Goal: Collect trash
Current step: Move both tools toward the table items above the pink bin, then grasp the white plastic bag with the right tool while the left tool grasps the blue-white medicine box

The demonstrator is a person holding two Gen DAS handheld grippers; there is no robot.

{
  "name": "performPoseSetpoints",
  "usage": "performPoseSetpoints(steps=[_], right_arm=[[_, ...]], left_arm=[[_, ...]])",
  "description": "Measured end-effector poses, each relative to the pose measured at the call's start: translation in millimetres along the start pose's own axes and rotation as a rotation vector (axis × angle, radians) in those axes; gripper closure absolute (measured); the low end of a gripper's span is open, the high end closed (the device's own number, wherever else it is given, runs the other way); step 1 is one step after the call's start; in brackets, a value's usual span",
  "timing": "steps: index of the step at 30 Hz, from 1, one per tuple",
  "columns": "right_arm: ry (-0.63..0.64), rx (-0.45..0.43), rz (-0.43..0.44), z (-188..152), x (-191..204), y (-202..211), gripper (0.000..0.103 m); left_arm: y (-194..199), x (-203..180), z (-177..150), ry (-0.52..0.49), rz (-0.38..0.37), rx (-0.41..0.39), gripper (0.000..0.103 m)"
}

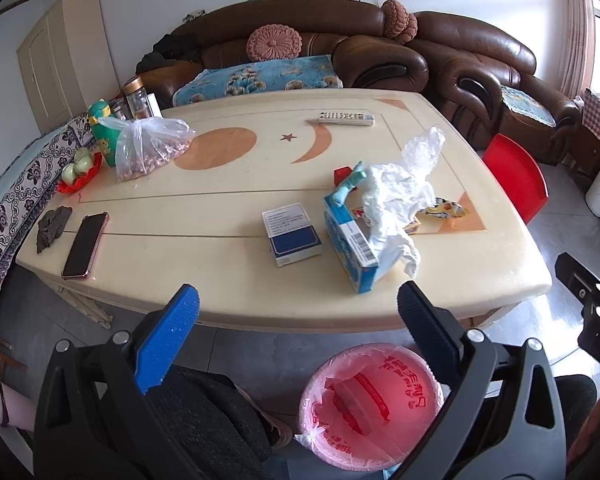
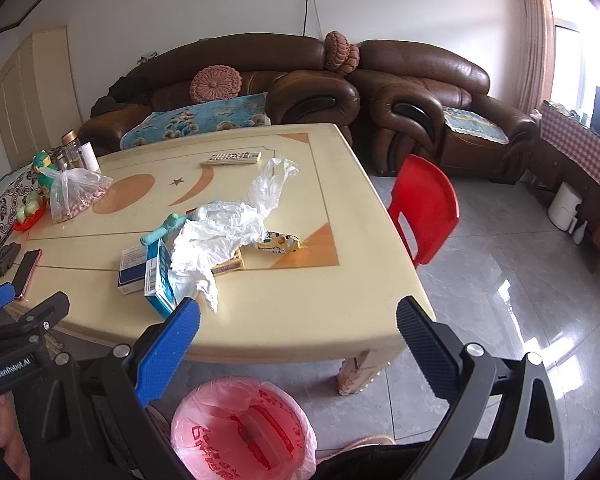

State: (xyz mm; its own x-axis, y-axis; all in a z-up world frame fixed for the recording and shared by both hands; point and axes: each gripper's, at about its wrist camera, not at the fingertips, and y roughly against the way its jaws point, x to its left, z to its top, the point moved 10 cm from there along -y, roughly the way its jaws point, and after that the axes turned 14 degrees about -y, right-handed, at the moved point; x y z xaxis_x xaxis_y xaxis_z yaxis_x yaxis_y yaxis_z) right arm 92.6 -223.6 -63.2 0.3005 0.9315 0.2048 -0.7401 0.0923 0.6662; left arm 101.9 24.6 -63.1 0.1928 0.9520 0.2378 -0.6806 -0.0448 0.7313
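Observation:
On the cream table [image 1: 228, 280] [image 2: 300, 320] lies a heap of trash: crumpled white plastic [image 1: 396, 196] [image 2: 216, 236], a blue tissue box [image 1: 350, 244] [image 2: 160, 276], a yellow snack wrapper [image 1: 446, 210] [image 2: 280, 242], a small blue-and-white box [image 1: 290, 234] [image 2: 132, 268]. A bin with a pink liner [image 1: 370, 404] [image 2: 240, 428] stands on the floor below the table's near edge. My left gripper [image 1: 298, 312] and my right gripper [image 2: 298, 326] are both open and empty, held off the near edge above the bin.
A phone [image 1: 85, 245], a dark lump [image 1: 54, 226], a bag of nuts [image 1: 148, 148], a green bottle [image 1: 102, 134], a remote [image 1: 346, 117] lie on the table. A red chair [image 2: 424, 216] stands at the right. Brown sofas [image 2: 300, 84] are behind.

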Motion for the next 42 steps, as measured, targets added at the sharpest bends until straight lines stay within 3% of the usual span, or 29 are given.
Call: performPoseSetpoints(steps=[12, 34, 42], right_arm=[[-0.006, 0.051, 0.035, 17, 9, -45, 0.006], [0.006, 0.110, 0.059, 36, 28, -99, 0.006], [-0.008, 0.146, 0.126, 52, 36, -133, 0.006]], left_arm=[[-36, 35, 17, 0.062, 0.018, 0.052, 0.006], [-84, 31, 38, 0.066, -0.005, 0.115, 0.006], [-122, 32, 36, 0.101, -0.046, 0.198, 0.006]])
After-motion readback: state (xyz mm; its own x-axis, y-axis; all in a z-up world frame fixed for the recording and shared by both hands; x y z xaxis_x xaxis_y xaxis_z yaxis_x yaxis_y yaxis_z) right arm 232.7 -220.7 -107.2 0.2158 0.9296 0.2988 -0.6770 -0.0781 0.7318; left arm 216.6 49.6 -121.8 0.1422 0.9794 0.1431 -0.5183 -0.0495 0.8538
